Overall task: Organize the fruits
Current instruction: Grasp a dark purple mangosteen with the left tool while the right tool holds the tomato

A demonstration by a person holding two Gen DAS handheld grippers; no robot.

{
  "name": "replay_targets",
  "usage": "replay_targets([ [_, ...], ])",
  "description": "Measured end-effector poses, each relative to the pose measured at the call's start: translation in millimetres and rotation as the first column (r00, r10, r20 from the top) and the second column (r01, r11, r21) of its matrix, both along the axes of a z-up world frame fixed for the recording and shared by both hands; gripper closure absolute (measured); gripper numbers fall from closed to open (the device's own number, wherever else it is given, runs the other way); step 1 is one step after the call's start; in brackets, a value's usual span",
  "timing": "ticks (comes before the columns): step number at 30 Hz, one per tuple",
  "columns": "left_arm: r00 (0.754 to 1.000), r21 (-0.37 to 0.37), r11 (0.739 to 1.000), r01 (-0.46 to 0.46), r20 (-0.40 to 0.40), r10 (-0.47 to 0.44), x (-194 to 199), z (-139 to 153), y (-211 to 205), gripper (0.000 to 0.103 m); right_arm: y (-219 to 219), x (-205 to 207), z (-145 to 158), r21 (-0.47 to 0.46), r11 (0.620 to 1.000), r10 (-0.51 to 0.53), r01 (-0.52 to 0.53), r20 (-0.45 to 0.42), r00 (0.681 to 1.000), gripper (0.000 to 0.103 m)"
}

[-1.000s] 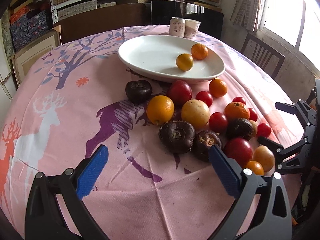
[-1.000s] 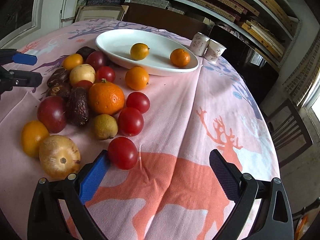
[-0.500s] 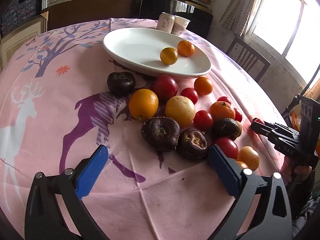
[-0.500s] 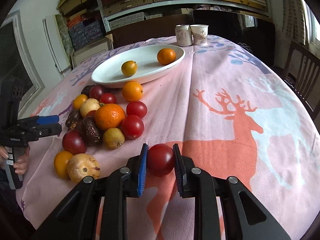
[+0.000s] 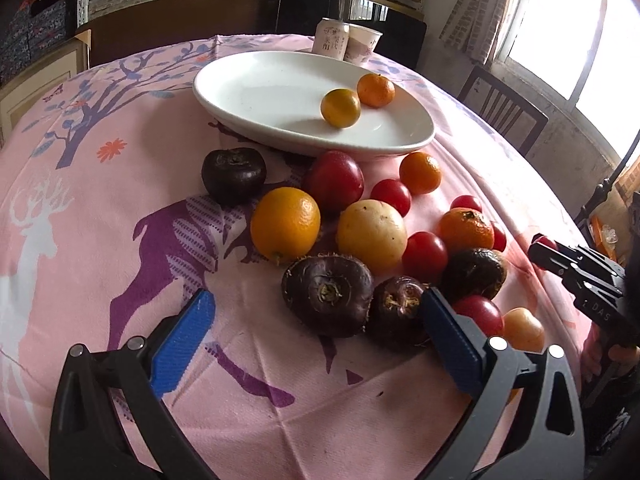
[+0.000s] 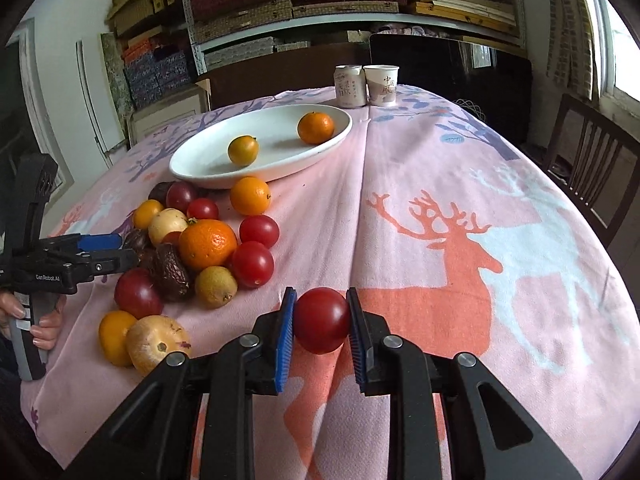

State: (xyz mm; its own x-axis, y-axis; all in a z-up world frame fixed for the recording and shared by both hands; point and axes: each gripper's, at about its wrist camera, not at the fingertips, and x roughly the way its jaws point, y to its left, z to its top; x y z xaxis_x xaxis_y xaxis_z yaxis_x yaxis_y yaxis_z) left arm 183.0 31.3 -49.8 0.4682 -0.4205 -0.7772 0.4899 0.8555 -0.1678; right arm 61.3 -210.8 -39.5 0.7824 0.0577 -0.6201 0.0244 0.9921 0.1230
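While a second ago the right gripper (image 6: 322, 322) stood wide with a red tomato (image 6: 322, 320) lying just off its left pad, its jaws have since closed onto that tomato, which now sits clamped between the blue pads, seemingly lifted off the pink tablecloth (image 6: 460, 208). The pick looks done; what remains for this fruit is the carry.

Far ahead of those jaws and a little left lies the white plate (image 6: 192, 168), holding only two small oranges (image 6: 316, 128), so most of the sorting seems still to come. The likely destination is that plate, though whether tomatoes belong with oranges is my guess.

Ahead and left of the right jaws, between them and the plate, sits the fruit pile (image 6: 208, 244): oranges, tomatoes, dark wrinkled fruits, pale round ones.

The left gripper (image 5: 316, 338) stays spread wide and holds nothing; a dark purple fruit (image 5: 328, 294) rests between and just ahead of its pads, a smaller one touching the right pad's inner side. It has drifted slightly closer to the heap.
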Motion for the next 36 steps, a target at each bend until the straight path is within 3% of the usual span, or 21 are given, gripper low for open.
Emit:
replay_targets([
  [2, 1.000, -0.010, 1.000, -0.023, 0.005, 0.023, -2.4, 0.6, -0.8, 0.010, 2.7, -2.5, 1.7, -0.024, 1.000, -0.006, 0.007, 0.015, 1.000, 0.078],
  [3, 1.000, -0.063, 0.998, 0.003, 0.001, -0.003, -4.1, 2.8, 0.3, 0.040, 3.6, -2.7, 1.9, -0.031, 1.000, -0.006, 0.006, 0.015, 1.000, 0.078],
  [4, 1.000, -0.127, 0.992, 0.013, -0.013, -0.015, -4.2, 4.5, 4.3, 0.044, 4.2, -2.0, 1.7, -0.037, 0.999, -0.009, 0.010, 0.010, 1.000, 0.078],
  [6, 0.999, -0.169, 0.986, 0.006, -0.048, -0.014, 0.3, 2.9, 9.8, 0.045, 4.3, -0.8, 1.3, -0.044, 0.999, -0.016, 0.016, 0.003, 1.000, 0.078],
  [10, 0.999, -0.171, 0.985, 0.010, -0.039, -0.017, -1.4, 4.5, 11.0, 0.048, 2.5, 0.0, 0.4, -0.028, 1.000, -0.009, 0.009, -0.001, 1.000, 0.078],
  [11, 1.000, -0.144, 0.989, -0.009, -0.022, 0.006, -2.8, 5.7, 11.7, 0.061, 1.6, 0.0, 0.1, -0.022, 1.000, -0.009, 0.009, -0.001, 1.000, 0.078],
  [14, 1.000, -0.173, 0.985, -0.003, -0.020, -0.001, -6.2, 8.7, 18.7, 0.061, -1.5, -0.7, 0.4, 0.000, 1.000, -0.007, 0.007, 0.005, 1.000, 0.078],
  [20, 0.995, -0.155, 0.985, 0.073, 0.075, -0.062, -23.5, 24.9, 12.0, 0.061, -2.2, 0.7, -0.4, 0.013, 1.000, 0.000, 0.000, -0.002, 1.000, 0.078],
  [25, 0.986, -0.191, 0.975, 0.111, 0.144, -0.084, -30.7, 38.1, 14.8, 0.060, -2.7, 2.2, -1.1, 0.014, 1.000, -0.003, 0.003, -0.008, 1.000, 0.078],
  [26, 0.990, -0.188, 0.979, 0.083, 0.129, -0.059, -27.6, 36.0, 16.3, 0.054, -2.7, 2.1, -1.2, 0.013, 1.000, -0.006, 0.006, -0.009, 1.000, 0.078],
  [27, 0.993, -0.187, 0.981, 0.060, 0.113, -0.039, -24.0, 33.2, 18.0, 0.030, -2.6, 2.2, -1.1, 0.013, 1.000, -0.006, 0.006, -0.008, 1.000, 0.078],
  [29, 0.995, -0.188, 0.982, 0.004, 0.098, 0.014, -17.4, 26.0, 22.4, 0.005, -2.3, 2.7, -1.3, 0.011, 1.000, -0.004, 0.004, -0.009, 1.000, 0.078],
  [32, 1.000, -0.166, 0.986, -0.017, 0.014, 0.020, -4.7, 13.9, 22.3, 0.005, -2.1, 2.3, -1.2, 0.011, 1.000, -0.005, 0.005, -0.007, 1.000, 0.078],
  [34, 1.000, -0.108, 0.994, -0.006, -0.031, 0.003, 1.1, 4.5, 16.7, 0.005, -2.1, 2.3, -1.2, 0.013, 1.000, -0.002, 0.002, -0.005, 1.000, 0.078],
  [36, 0.999, -0.082, 0.996, 0.040, -0.012, -0.041, 0.0, 4.6, 6.0, 0.020, -2.8, 2.6, -1.4, 0.017, 1.000, 0.001, -0.001, -0.005, 1.000, 0.078],
])
